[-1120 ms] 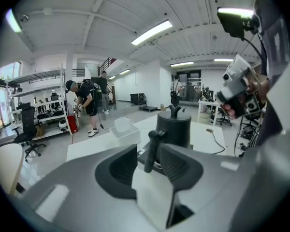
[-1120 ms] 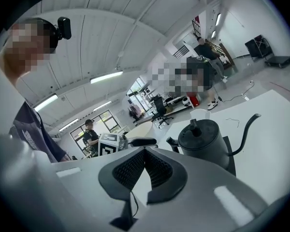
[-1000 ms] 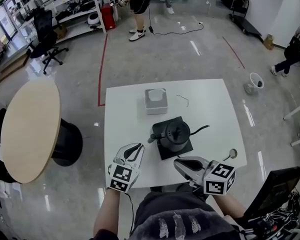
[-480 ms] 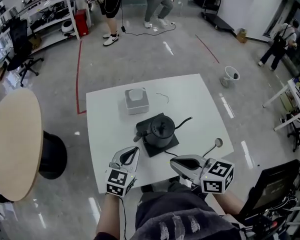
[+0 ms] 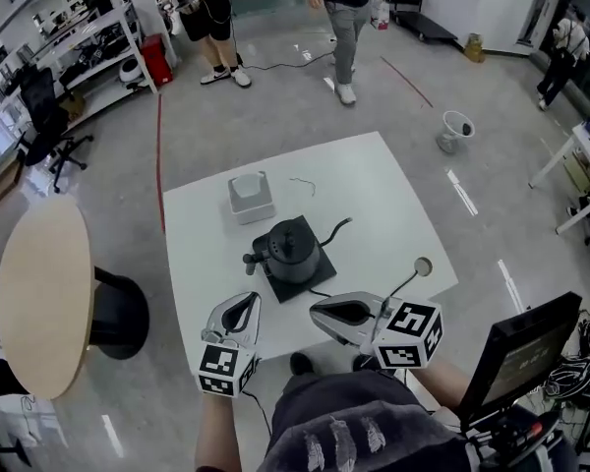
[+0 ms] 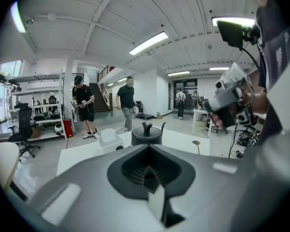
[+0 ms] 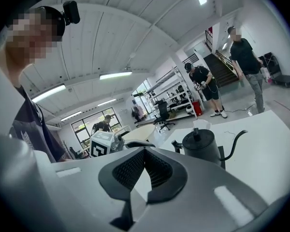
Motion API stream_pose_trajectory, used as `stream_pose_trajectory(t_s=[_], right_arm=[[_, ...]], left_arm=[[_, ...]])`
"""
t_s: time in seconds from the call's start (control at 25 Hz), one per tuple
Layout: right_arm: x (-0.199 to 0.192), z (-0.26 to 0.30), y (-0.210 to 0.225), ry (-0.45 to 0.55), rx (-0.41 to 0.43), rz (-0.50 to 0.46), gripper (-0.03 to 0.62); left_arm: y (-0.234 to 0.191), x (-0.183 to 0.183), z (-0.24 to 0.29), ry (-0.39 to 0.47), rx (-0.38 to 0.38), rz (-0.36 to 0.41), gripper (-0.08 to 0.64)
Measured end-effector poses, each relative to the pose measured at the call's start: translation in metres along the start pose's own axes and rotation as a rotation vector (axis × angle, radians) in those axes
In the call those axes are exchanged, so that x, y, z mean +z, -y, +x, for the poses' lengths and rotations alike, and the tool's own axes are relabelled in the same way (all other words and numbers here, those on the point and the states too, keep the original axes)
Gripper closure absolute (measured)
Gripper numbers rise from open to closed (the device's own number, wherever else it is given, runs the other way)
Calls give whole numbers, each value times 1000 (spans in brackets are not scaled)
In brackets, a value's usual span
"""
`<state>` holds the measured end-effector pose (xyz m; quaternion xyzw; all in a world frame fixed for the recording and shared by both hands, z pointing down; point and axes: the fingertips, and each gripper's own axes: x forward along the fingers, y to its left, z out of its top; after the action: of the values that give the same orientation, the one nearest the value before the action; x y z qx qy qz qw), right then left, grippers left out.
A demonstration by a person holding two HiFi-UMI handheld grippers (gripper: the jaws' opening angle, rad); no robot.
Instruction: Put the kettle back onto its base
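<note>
A black gooseneck kettle (image 5: 290, 249) stands upright on its black square base (image 5: 300, 290) in the middle of the white table (image 5: 374, 205). My left gripper (image 5: 248, 301) hangs over the table's front edge, left of the kettle, shut with nothing in it. My right gripper (image 5: 317, 313) is at the front edge, just in front of the base, and also looks shut and empty. The left gripper view has the kettle (image 6: 146, 134) straight beyond the closed left gripper (image 6: 149, 151). In the right gripper view the kettle (image 7: 201, 146) stands to the right of the right gripper (image 7: 145, 152).
Behind the kettle a white box (image 5: 251, 195) sits on the table, with a bit of wire (image 5: 303, 183) beside it. A small round piece on a thin stem (image 5: 420, 265) lies near the right edge. A round beige table (image 5: 39, 293) stands to the left. People walk at the back.
Both grippers have drawn back a little from the kettle toward my body and risen. The kettle has stayed on its base. The people at the back have walked on.
</note>
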<state>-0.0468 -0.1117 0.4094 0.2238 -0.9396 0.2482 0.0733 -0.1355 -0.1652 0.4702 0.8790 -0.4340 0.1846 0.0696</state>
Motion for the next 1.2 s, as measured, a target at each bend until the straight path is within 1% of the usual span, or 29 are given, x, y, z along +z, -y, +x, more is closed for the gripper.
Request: stream_pose_trajectory(t_s=[0.12, 0.24, 0.32, 0.48, 0.64, 0.76, 0.92, 1.04, 1.2], right_arm=[[0, -23, 1, 28, 24, 15, 591], [-7, -56, 3, 50, 17, 41, 591], [-11, -73, 8, 66, 21, 50, 591], [-20, -101, 14, 73, 56, 44, 591], [-24, -129, 5, 54, 90, 30, 591], [-27, -143, 4, 47, 124, 22, 591], [-40, -145, 9, 23, 181, 27, 591], [-53, -143, 2, -2, 215, 52, 591], [-54, -142, -13, -8, 238, 47, 591]], left_arm=[[21, 9, 3, -15, 6, 22, 558], [56, 16, 13, -29, -21, 25, 558], [76, 22, 20, -32, -27, 44, 558], [108, 38, 26, -12, 0, 89, 559], [142, 46, 16, -8, 35, 83, 559], [163, 37, 11, -36, 59, 82, 559], [177, 25, 3, -59, 112, 82, 559], [188, 10, -8, -94, 123, 77, 558], [193, 1, -21, -116, 131, 67, 558]])
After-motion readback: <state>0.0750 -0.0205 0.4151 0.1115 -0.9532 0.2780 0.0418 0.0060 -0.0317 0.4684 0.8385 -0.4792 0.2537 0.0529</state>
